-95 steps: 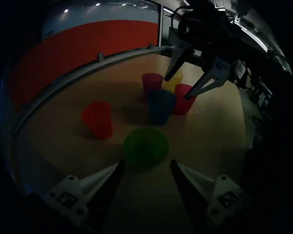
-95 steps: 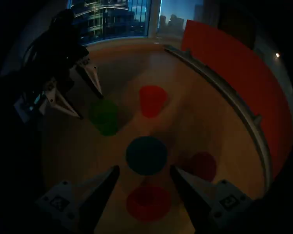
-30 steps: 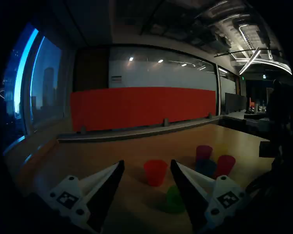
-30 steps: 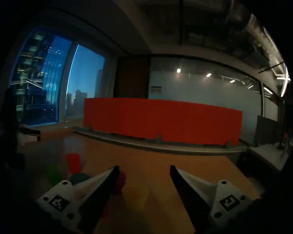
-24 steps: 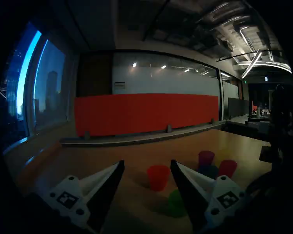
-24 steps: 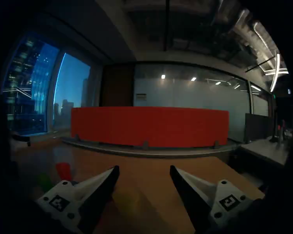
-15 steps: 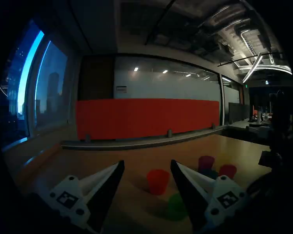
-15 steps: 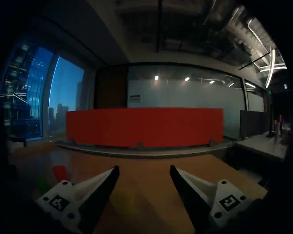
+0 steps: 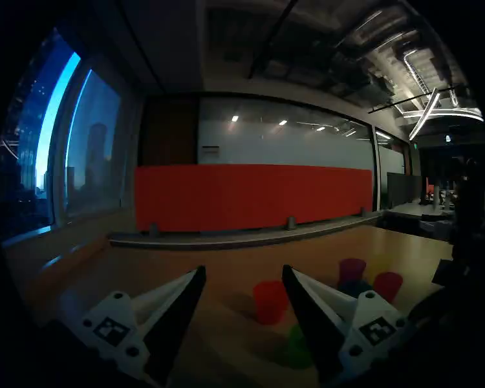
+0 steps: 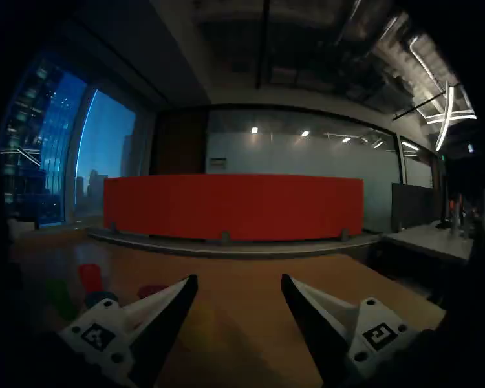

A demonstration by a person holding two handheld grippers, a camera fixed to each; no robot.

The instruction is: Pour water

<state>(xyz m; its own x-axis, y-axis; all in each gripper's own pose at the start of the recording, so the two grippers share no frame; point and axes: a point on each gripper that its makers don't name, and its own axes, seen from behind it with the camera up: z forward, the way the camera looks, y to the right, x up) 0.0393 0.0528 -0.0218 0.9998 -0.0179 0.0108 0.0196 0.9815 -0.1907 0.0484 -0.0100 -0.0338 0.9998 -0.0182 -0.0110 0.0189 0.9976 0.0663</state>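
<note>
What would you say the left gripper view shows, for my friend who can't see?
The left gripper is open and holds nothing, low over a dim wooden table, with a small red plastic cup showing between its white fingers. A purple plastic cup stands farther right, before a long red partition wall.
</note>
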